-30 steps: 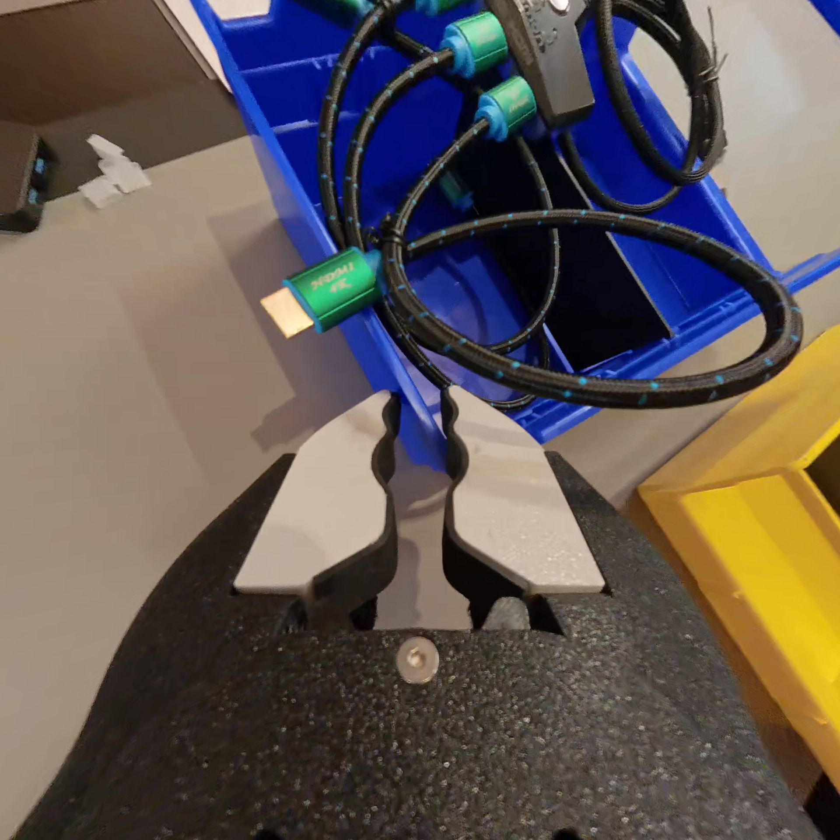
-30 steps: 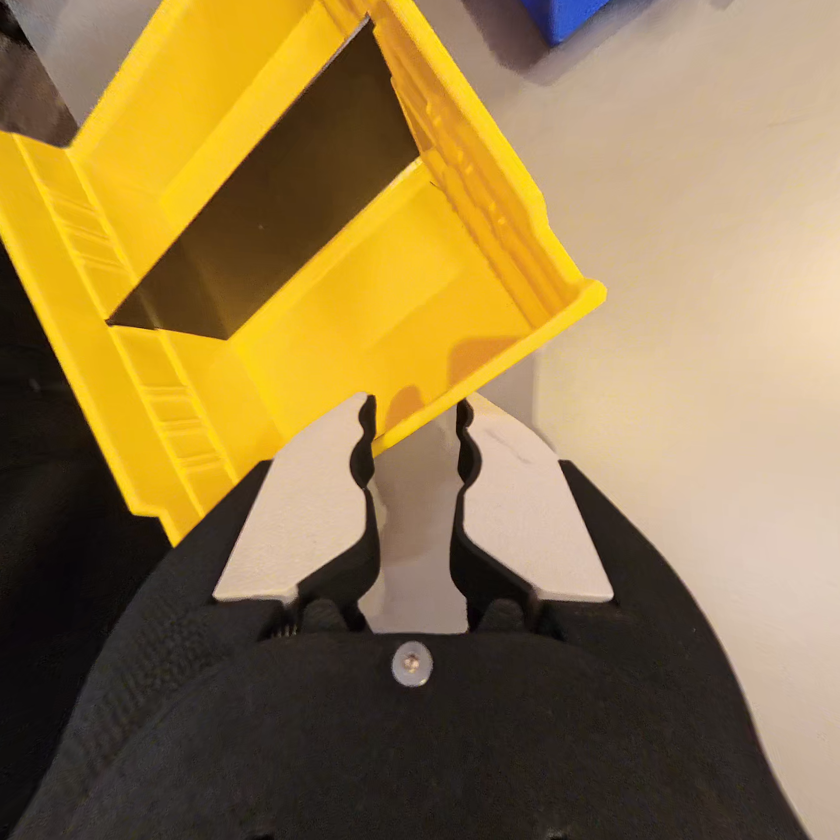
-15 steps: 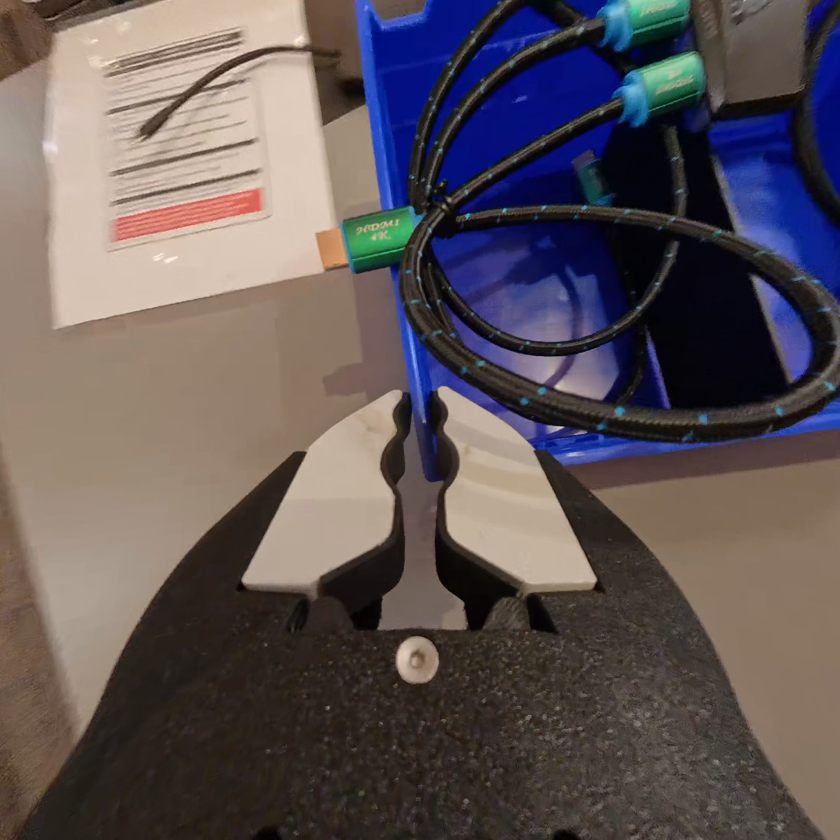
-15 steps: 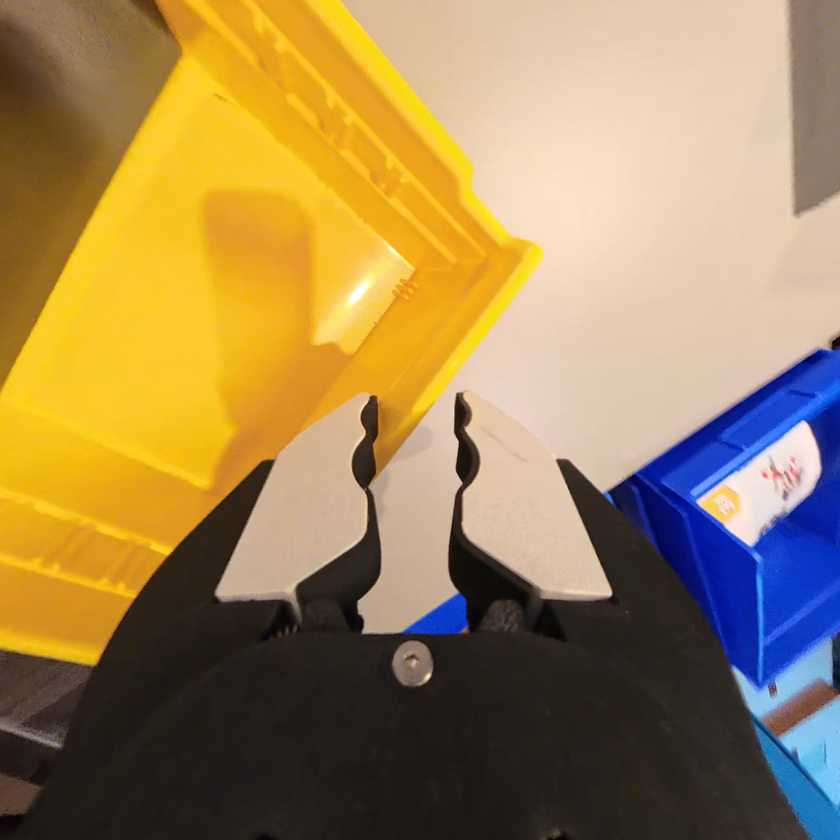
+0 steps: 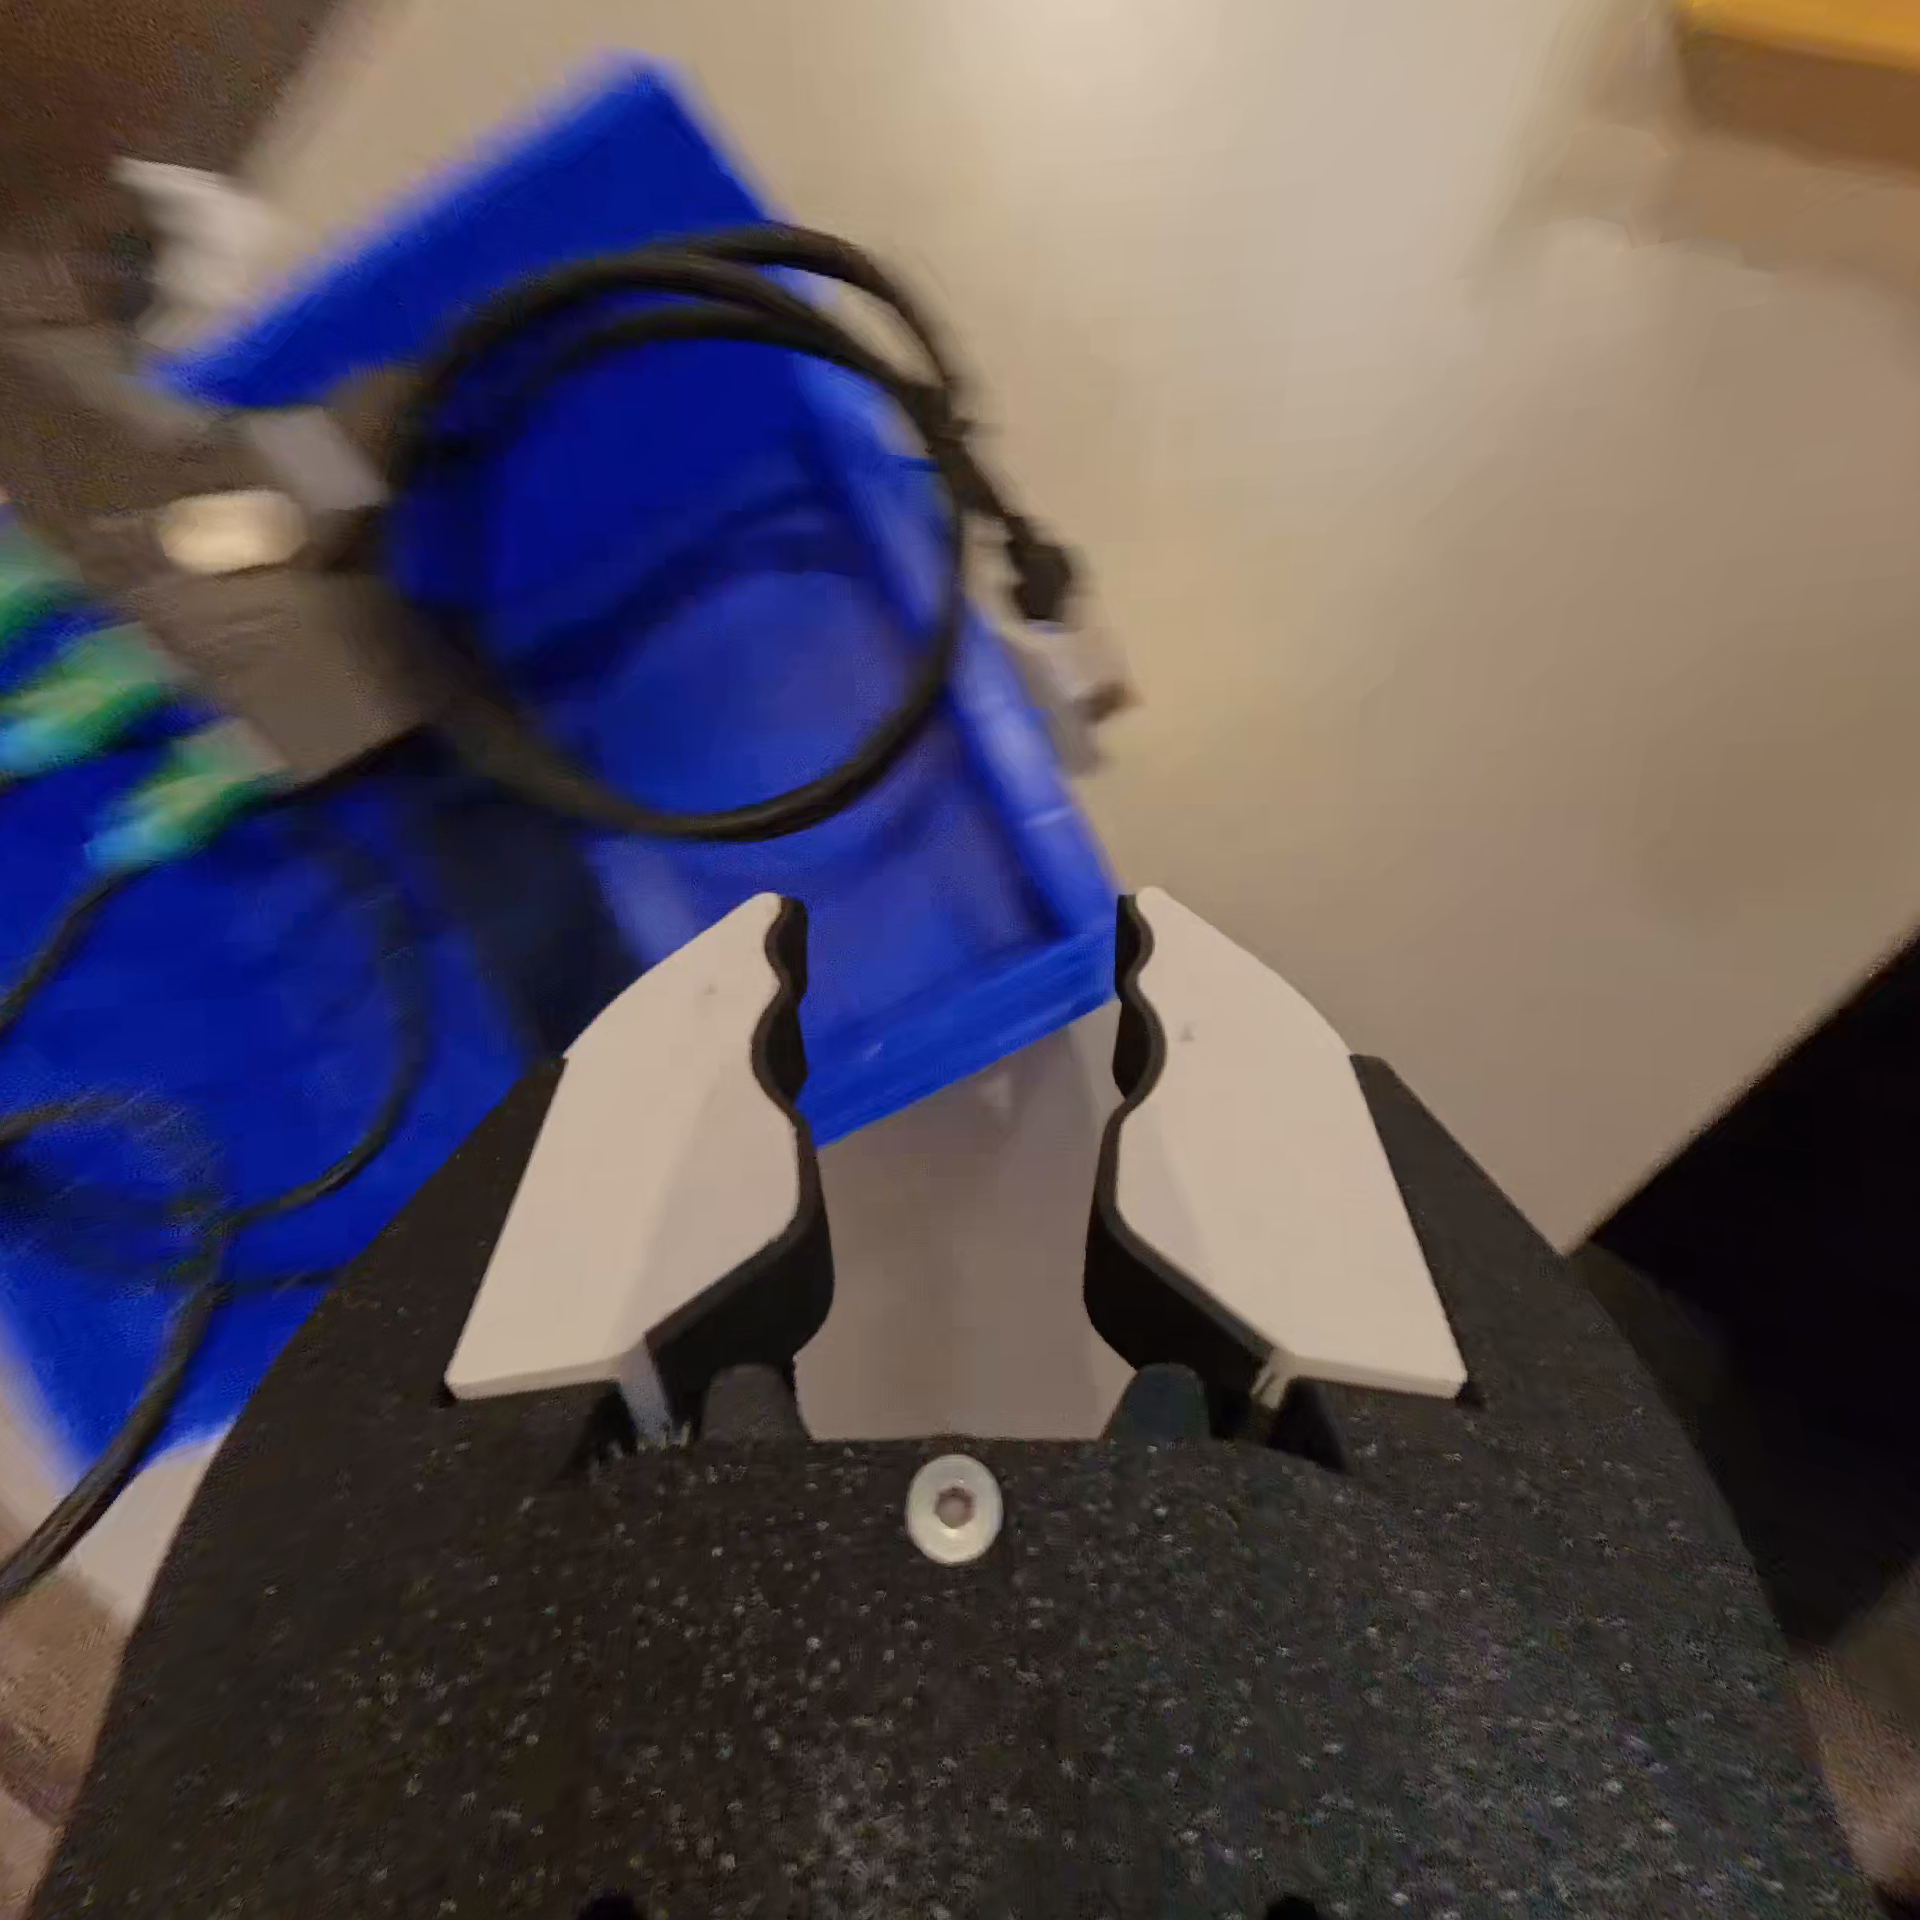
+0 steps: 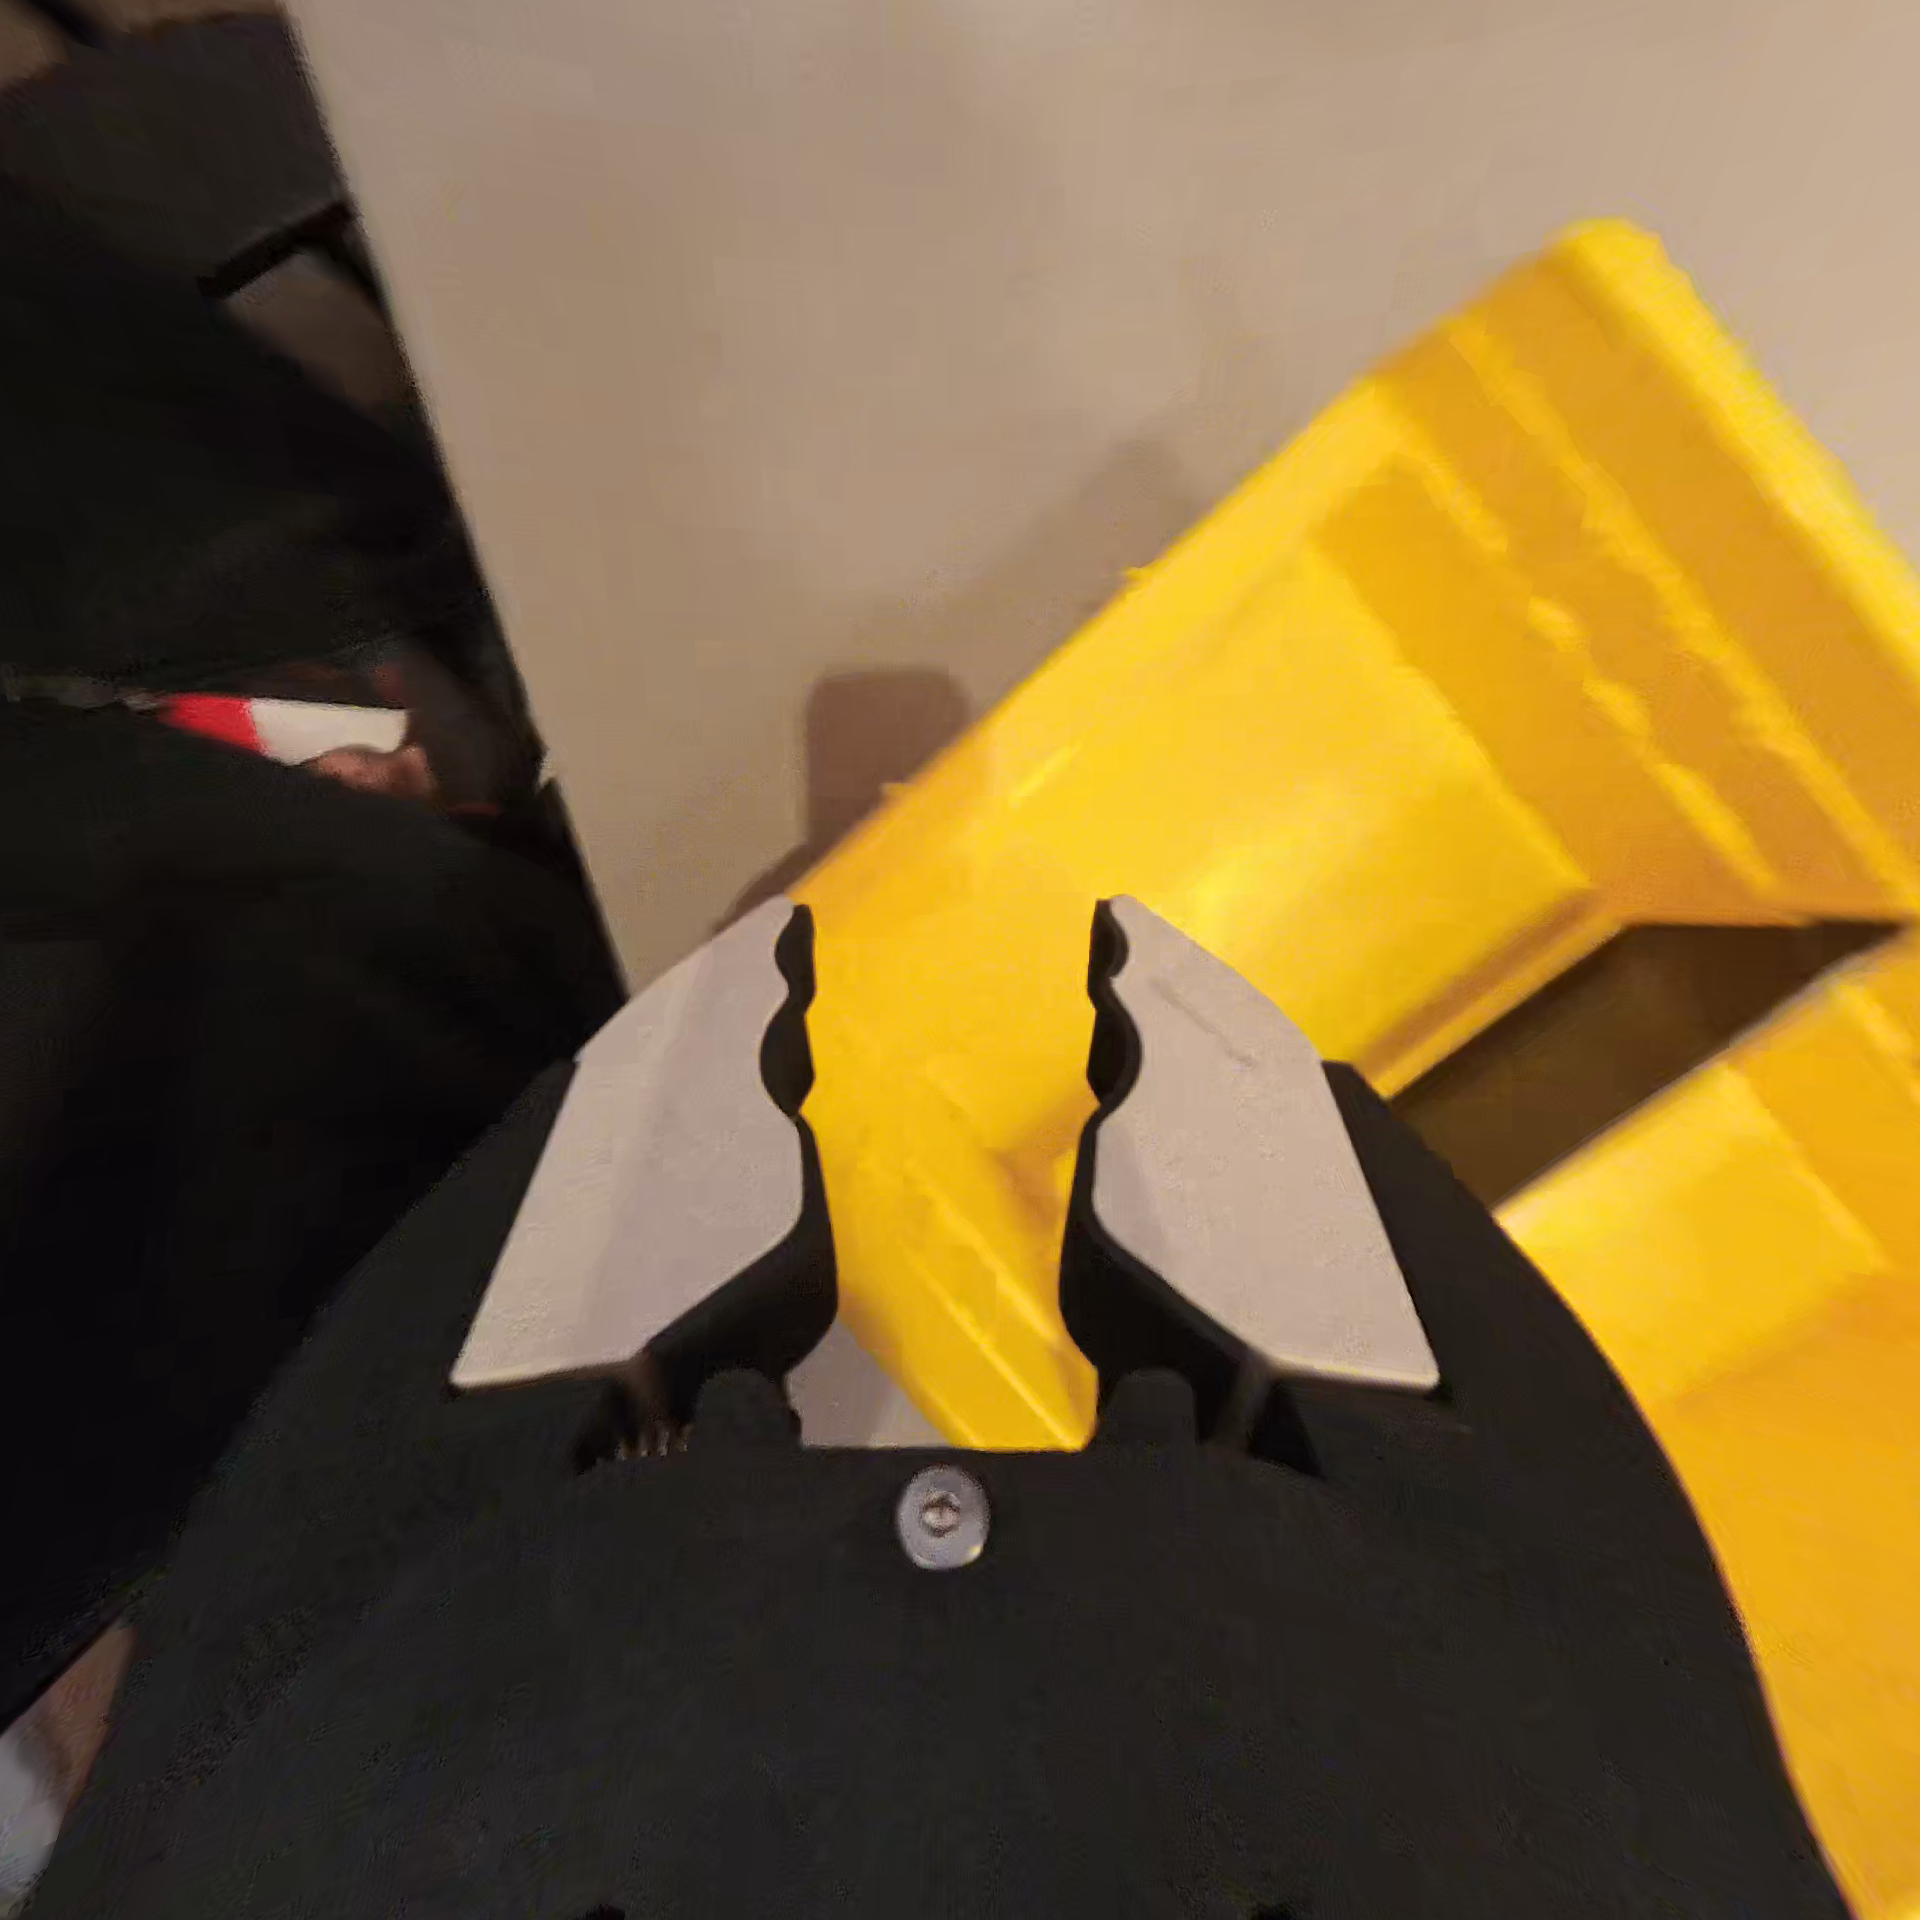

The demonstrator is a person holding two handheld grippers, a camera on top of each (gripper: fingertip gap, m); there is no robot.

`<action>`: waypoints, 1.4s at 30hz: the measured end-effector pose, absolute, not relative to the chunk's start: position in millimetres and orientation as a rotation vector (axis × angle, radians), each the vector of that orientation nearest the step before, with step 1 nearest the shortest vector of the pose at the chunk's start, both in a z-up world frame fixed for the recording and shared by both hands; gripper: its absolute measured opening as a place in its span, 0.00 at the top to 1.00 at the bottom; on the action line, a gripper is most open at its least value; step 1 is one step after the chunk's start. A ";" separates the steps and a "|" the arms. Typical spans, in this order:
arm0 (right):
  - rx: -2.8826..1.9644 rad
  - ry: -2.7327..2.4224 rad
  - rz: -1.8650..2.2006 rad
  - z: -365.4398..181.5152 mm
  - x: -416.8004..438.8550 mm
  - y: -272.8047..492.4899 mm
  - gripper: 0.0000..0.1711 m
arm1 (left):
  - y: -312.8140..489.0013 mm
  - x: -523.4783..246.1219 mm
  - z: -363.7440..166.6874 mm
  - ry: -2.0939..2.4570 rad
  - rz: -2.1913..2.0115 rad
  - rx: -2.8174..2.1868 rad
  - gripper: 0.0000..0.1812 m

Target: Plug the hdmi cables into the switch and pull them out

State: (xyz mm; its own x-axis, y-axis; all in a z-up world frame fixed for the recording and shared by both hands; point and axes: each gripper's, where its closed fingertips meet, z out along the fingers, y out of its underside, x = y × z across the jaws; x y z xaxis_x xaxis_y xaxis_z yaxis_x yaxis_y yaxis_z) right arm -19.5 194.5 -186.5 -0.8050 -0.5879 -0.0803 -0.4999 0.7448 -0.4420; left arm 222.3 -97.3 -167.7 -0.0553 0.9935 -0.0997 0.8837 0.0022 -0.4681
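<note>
Left tongs (image 5: 961, 935) agape, empty, over blue bin (image 5: 1039, 977) holding coiled cable (image 5: 914, 665); right tongs (image 6: 951, 935) agape, empty, above yellow bin (image 6: 1455, 644). Likely positioning for grasp.

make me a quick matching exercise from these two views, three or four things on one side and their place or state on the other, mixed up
Things:
1. left gripper
2. thin black cable coil
3. yellow bin
4. green plugs

Place or state:
A. blurred, at the left edge inside the blue bin
B. open, holding nothing, above the blue bin's near corner
C. looped over the blue bin's compartment
D. below the open right gripper

Pairs: 1-B, 2-C, 3-D, 4-A
</note>
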 end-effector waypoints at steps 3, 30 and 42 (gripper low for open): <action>-0.972 2.687 -0.462 -210.5 9.2 215.5 0.73 | -74.0 214.7 -215.4 -2.033 0.414 -2.157 0.68; -1.147 2.887 -0.125 -271.2 -56.5 242.1 0.76 | -107.6 316.2 -255.1 -2.446 0.195 -2.442 0.78; -1.347 2.858 0.021 -266.9 -115.6 287.5 0.73 | -149.3 419.7 -253.7 -2.571 0.012 -2.371 0.81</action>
State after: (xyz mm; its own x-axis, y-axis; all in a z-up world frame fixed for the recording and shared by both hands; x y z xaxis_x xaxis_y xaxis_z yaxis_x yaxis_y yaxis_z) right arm -115.6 287.5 -266.9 -0.6366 -0.7711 0.0106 -0.7709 0.6367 0.0198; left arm 419.7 -149.3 -253.7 -0.0468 0.9643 -0.2606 0.9667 0.1094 0.2312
